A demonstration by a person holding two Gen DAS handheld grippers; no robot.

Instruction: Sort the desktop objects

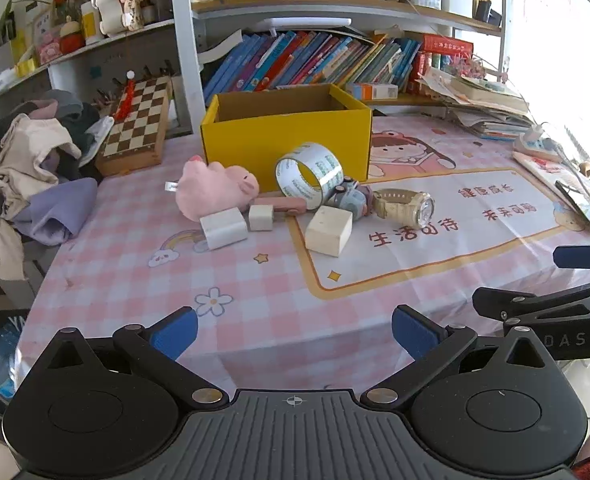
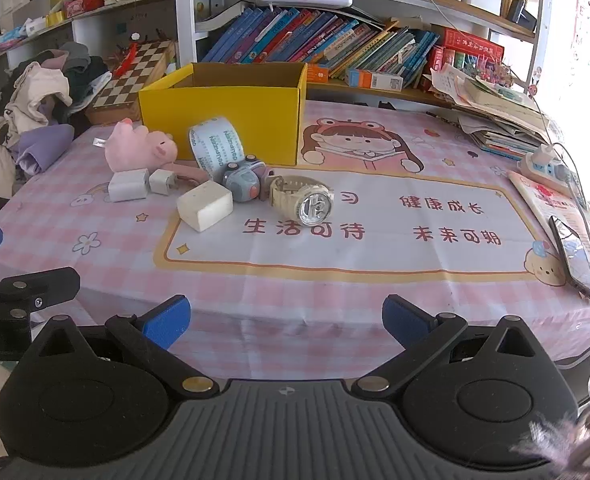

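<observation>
- Pink checked cloth over the desk, bookshelves behind, heap of clothes at the left edge.
- Yellow box open at the top, standing toward the back of the desk.
- Cluster of small things just in front of the box: pink plush pig, tape roll standing on edge against the box front, small grey toy camera, cream watch lying on its side.
- 3 white blocks in front of the plush and the tape: 2 white chargers side by side, a larger cream block near the toy camera.
- Chessboard leaning to the left of the box; black phone near the right edge of the desk.
- Left tongs spread wide, holding nothing, hovering over the near edge of the desk, well apart from the cluster.
- Right tongs likewise spread wide and holding nothing, beside the left ones at the near edge.
</observation>
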